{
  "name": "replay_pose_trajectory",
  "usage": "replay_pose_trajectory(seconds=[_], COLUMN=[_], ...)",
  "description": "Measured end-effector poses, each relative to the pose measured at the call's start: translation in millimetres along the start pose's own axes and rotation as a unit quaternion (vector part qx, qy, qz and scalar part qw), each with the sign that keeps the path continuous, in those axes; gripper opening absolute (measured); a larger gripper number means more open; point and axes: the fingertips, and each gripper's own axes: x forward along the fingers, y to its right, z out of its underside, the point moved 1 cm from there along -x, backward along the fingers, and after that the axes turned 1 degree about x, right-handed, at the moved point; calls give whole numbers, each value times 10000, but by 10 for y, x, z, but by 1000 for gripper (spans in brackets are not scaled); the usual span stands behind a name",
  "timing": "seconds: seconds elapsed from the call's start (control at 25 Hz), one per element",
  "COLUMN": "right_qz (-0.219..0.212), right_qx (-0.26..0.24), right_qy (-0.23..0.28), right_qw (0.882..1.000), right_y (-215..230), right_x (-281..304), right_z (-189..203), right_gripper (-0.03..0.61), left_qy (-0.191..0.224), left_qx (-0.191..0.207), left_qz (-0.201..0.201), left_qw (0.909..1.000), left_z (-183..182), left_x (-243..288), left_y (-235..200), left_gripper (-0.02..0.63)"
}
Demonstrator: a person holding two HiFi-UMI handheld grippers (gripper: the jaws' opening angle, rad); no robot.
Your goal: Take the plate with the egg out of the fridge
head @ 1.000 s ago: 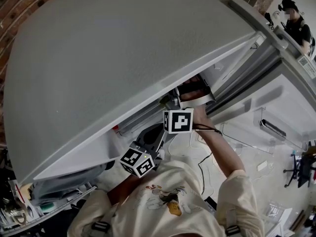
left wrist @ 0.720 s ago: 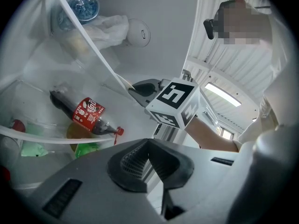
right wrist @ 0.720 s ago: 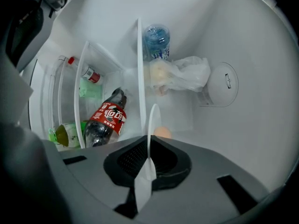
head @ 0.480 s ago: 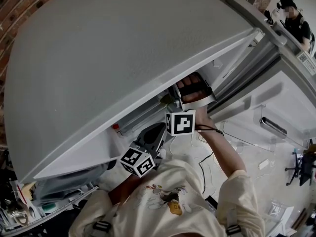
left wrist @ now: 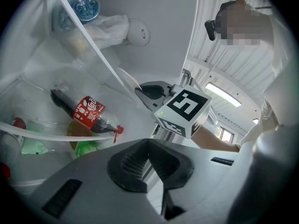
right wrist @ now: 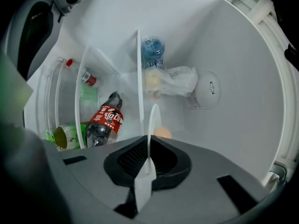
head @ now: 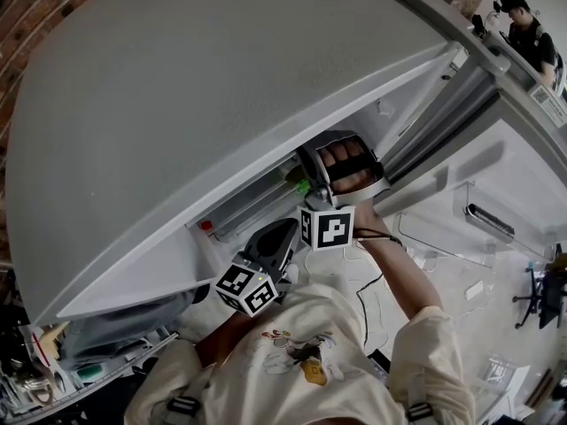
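Low centre of its own view, the right gripper (right wrist: 148,146) is clamped on the near rim of the plate (right wrist: 151,120). The plate is edge-on at mid-frame inside the fridge, with the egg (right wrist: 162,133) on it. The left gripper (left wrist: 148,146) has its jaws together on nothing. The grasp looks made; next comes a level pull outward so the egg stays put. A shelf edge (right wrist: 138,78) just left of the plate could catch it. Farther left lies a cola bottle (right wrist: 105,120), and a bag (right wrist: 175,83) sits upper centre.

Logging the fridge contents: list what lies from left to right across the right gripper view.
green bottle → cola bottle → plate, seen edge-on → egg → white plastic bag → round dial on the fridge wall
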Motion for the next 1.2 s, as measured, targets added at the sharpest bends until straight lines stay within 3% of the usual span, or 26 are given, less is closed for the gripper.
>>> replay_pose_trajectory(seconds=[1.2], right_qz=[453], right_qx=[128], right_qy=[273], right_qw=[9985], right_y=[126], right_x=[-489], right_z=[-107], right_gripper=[18], left_qy=[10], left_qx=[-46], left_qz=[46], left_qw=[10000], left_z=[-42], left_x=[53], left_y=[26], left_gripper=[9])
